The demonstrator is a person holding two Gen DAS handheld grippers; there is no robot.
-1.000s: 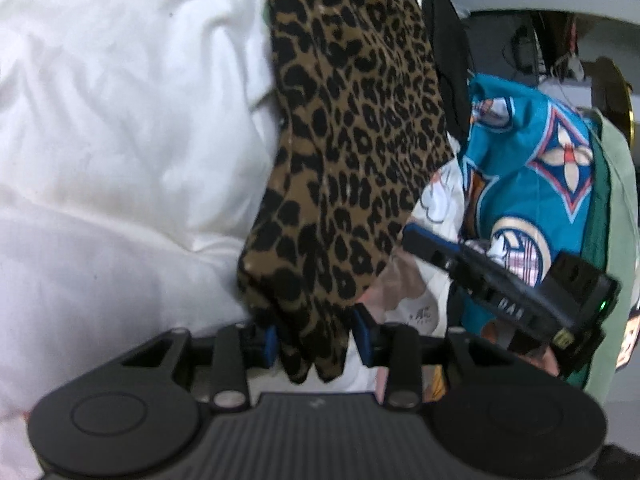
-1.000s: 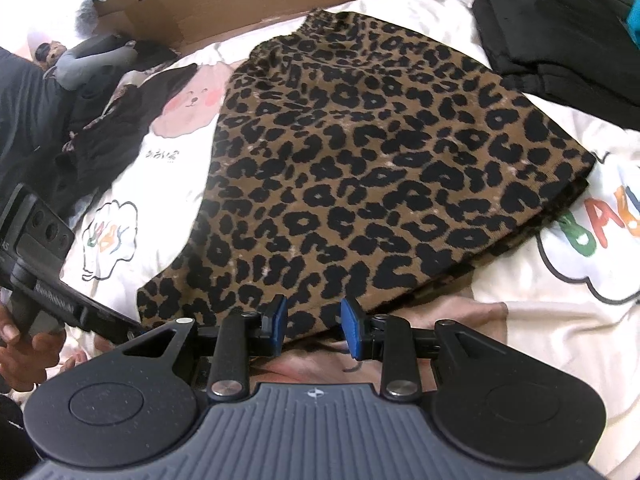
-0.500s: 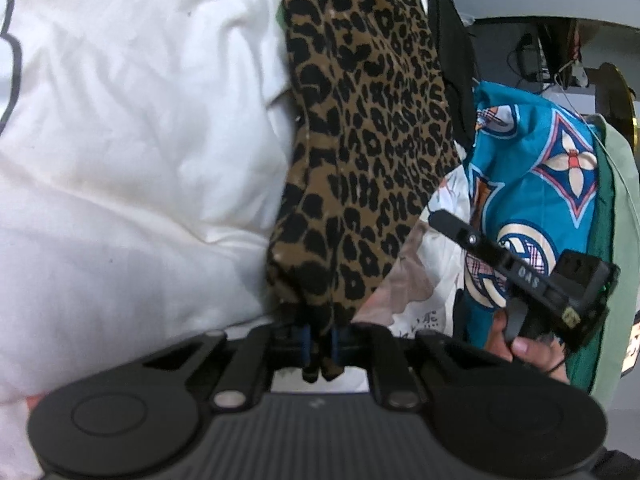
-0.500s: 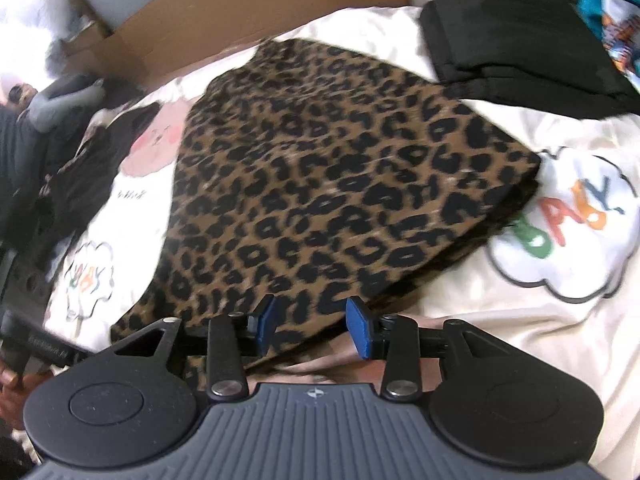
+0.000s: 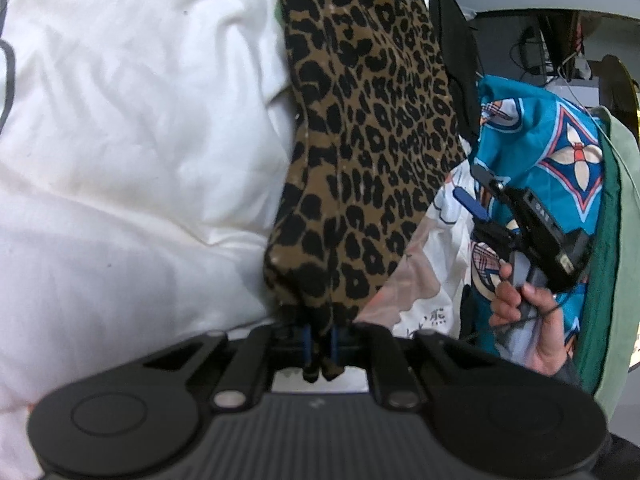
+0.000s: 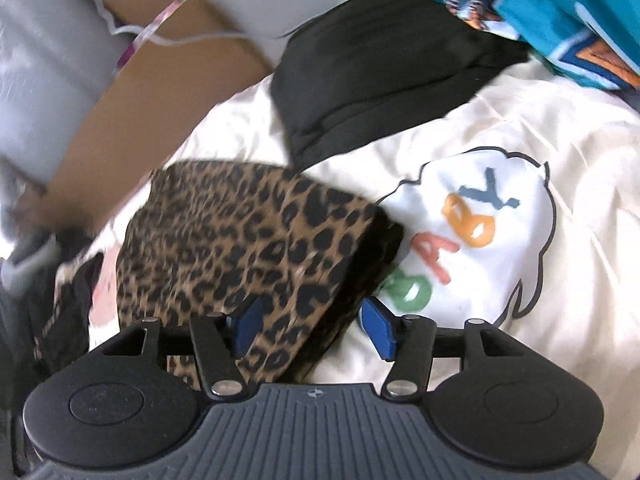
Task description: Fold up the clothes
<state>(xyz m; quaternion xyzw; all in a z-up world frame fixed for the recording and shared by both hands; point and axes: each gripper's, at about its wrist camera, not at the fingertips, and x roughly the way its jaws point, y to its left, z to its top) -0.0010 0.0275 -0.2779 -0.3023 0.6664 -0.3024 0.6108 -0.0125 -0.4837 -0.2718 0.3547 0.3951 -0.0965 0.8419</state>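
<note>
A folded leopard-print garment (image 5: 360,140) lies on a cream cartoon-print sheet (image 6: 520,140). My left gripper (image 5: 320,344) is shut on the garment's near corner, and the cloth is bunched between its blue pads. In the right wrist view the garment (image 6: 240,240) is blurred. My right gripper (image 6: 314,328) is at its right-hand corner with its jaws opening. The folded edge lies between the blue pads (image 6: 378,332), which do not press on it. The left wrist view also shows the right gripper (image 5: 478,188), held by a hand (image 5: 520,300) beside the garment.
A folded black garment (image 6: 380,60) lies just beyond the leopard one. A teal patterned cloth (image 6: 560,12) sits at the far right. Cardboard (image 6: 160,80) stands behind the bed. A white duvet (image 5: 120,140) fills the left of the left wrist view.
The left gripper closed on the leopard garment's corner and stayed there. The right gripper slid right along the near edge to the right-hand corner, rolling, and its jaws widened.
</note>
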